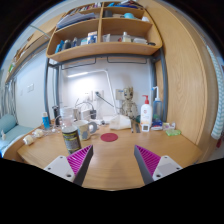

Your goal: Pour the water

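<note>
The gripper (110, 163) is held above the near part of a wooden desk (118, 150), looking along it toward the back wall. The jaws stand apart, with bare desk surface showing in the wide gap between them; nothing is held. The magenta pads (79, 157) face inward on both fingers.

Beyond the left finger, on the left half of the desk, stands a cylindrical container (71, 138) with a dark lid and a patterned label, upright and resting on the desk. It is ahead of the fingers and not touching them. Whether it holds water cannot be told. Just behind it sits a metal vessel (88, 127), rounded and reflective, also upright. A clear cup-like item (66, 114) stands further back near the wall; its contents cannot be made out.

Near the middle of the desk lies a flat, round, dark red item (109, 137). To the right of it stands a white bottle with a red top (146, 113), upright, with a small green object (171, 131) beside it toward the desk's right edge. A small blue item (46, 122) stands at the far left.

Above the desk, a wooden shelf unit (105, 50) is fixed to the wall, carrying assorted small items too small to identify. A lit strip lamp (78, 73) is mounted beneath it. A wooden panel (190, 70) rises on the right side.
</note>
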Demonstrator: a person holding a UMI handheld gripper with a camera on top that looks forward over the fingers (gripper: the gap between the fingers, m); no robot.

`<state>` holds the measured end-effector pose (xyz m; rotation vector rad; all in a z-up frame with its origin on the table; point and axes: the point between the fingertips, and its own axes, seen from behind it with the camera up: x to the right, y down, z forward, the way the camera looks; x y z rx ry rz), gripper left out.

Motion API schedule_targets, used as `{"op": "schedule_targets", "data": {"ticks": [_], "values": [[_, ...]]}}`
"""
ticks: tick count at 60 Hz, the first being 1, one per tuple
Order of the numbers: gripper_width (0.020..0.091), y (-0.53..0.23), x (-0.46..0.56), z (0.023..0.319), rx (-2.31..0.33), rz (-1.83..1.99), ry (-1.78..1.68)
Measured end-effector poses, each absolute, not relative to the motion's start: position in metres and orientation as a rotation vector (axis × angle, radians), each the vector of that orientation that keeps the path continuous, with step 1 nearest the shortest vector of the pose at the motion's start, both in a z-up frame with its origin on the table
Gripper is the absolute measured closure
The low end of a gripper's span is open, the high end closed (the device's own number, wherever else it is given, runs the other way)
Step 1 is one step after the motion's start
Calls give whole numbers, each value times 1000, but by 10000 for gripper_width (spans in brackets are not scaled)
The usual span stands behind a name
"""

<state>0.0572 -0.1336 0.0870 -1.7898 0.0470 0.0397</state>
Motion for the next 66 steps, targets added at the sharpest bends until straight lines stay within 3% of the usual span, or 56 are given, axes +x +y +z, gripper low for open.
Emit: {"op": "schedule_targets", "data": {"ticks": [16, 29, 40, 46, 49, 54, 63, 66], "values": [[246, -128, -44, 70, -1769, 161, -54], [241, -86, -75, 80, -1730, 130, -66], [358, -49, -83, 78, -1721, 103, -91], [514, -39, -89, 74, -1726, 105, -108], [672, -36, -88, 73, -1729, 100, -104], [695, -36, -86, 72, -1734, 87, -90], [819, -36, -89, 72, -1736, 54, -96], [826, -36, -90, 71, -1742, 57, -106]]}}
